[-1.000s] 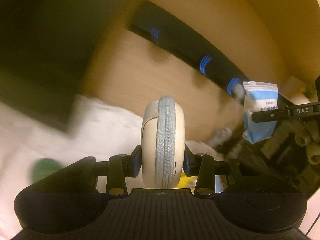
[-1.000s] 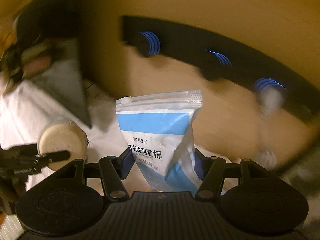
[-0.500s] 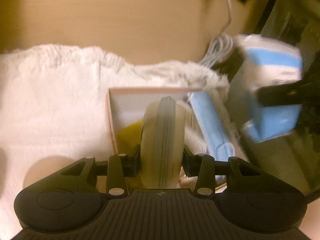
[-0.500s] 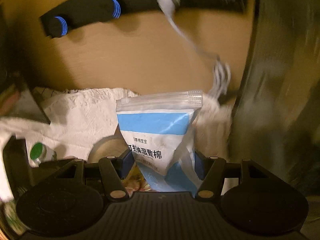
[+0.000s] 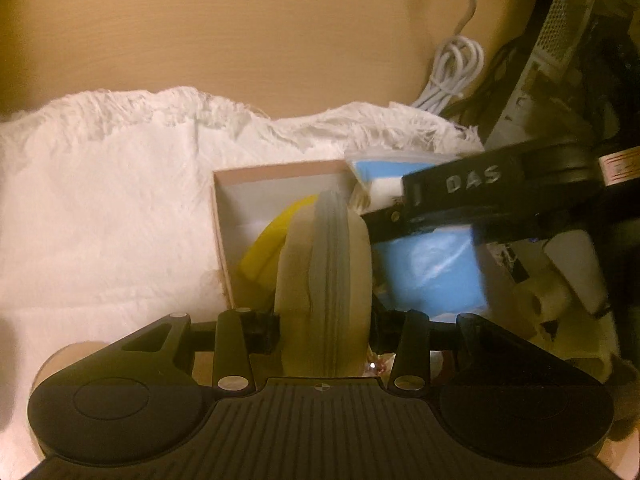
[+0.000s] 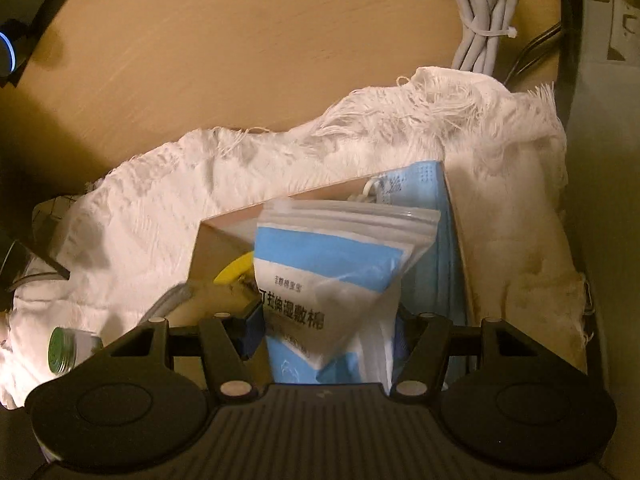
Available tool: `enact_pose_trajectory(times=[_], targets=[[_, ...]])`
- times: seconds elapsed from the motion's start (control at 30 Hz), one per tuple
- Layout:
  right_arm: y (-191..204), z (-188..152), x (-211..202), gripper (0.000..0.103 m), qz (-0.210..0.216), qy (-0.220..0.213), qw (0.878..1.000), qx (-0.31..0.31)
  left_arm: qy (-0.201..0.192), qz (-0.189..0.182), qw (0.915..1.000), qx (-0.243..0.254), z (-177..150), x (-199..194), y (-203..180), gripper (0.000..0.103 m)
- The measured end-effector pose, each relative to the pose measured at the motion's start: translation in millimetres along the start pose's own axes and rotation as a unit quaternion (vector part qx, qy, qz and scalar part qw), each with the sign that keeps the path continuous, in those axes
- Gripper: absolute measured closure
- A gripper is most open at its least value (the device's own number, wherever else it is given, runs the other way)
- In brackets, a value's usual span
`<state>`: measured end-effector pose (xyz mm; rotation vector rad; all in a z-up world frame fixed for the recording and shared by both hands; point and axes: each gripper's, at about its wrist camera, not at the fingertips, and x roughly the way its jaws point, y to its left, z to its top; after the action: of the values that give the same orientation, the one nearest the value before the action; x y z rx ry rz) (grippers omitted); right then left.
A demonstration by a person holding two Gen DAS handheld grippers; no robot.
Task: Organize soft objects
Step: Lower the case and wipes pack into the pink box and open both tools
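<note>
My left gripper (image 5: 324, 326) is shut on a round beige zip pouch (image 5: 324, 288) and holds it on edge over a shallow cardboard box (image 5: 276, 170). My right gripper (image 6: 330, 322) is shut on a blue-and-white cotton pad bag (image 6: 332, 276), held over the same box (image 6: 280, 204). The right gripper and its bag (image 5: 432, 264) show on the right in the left wrist view. A yellow item (image 5: 272, 236) and blue face masks (image 6: 440, 240) lie in the box.
The box sits on a white fringed cloth (image 5: 100, 200) on a wooden table (image 5: 240, 32). A coiled white cable (image 6: 480, 12) lies behind. A green-capped bottle (image 6: 60, 350) lies on the cloth at left. Dark equipment (image 5: 560, 60) stands at right.
Both grippers swung from facing the table's back down toward the box. The bag and the pouch now hang lower and closer over the box, side by side.
</note>
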<state>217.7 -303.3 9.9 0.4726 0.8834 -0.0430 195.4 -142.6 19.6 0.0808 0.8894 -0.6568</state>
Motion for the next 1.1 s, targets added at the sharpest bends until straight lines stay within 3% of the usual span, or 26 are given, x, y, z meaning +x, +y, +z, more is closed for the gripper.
enact_pose_trajectory(times=[0.17, 0.27, 0.37, 0.47, 0.63, 0.7, 0.77, 0.83, 0.93, 1.1], targets=[[-3, -5, -20, 0.032, 0.058, -0.014, 0.998, 0.020, 0.016, -0.018, 0.9997, -0.002, 4, -4, 1, 0.057], [-1, -9, -46, 0.021, 0.093, -0.050, 0.994, 0.022, -0.007, -0.036, 0.9993, 0.006, 10, -28, 4, 0.057], [3, -16, -63, 0.020, 0.068, -0.086, 0.994, 0.019, -0.031, -0.043, 0.9986, -0.006, 18, -47, 13, 0.057], [12, -37, -78, 0.021, -0.004, -0.129, 0.991, -0.018, -0.029, -0.034, 0.9989, 0.013, 18, -58, 12, 0.063], [22, -91, -101, 0.036, -0.056, -0.193, 0.975, -0.093, -0.019, -0.029, 0.9970, 0.069, 15, -63, 1, 0.064], [25, -103, -96, 0.049, -0.077, -0.186, 0.973, -0.115, -0.012, -0.030, 0.9969, 0.072, 17, -55, 3, 0.064], [21, -103, -80, 0.053, -0.090, -0.154, 0.978, -0.106, -0.017, -0.029, 0.9969, 0.071, 18, -49, 3, 0.064], [11, -101, -59, 0.064, -0.092, -0.119, 0.985, -0.081, -0.021, -0.033, 0.9963, 0.077, 20, -45, 0, 0.063], [1, -97, -35, 0.065, -0.052, -0.096, 0.993, -0.043, -0.027, -0.037, 0.9941, 0.098, 24, -39, -4, 0.063], [24, -79, -16, 0.065, -0.089, -0.102, 0.987, -0.089, -0.033, -0.031, 0.9956, 0.082, 39, -23, 3, 0.063]])
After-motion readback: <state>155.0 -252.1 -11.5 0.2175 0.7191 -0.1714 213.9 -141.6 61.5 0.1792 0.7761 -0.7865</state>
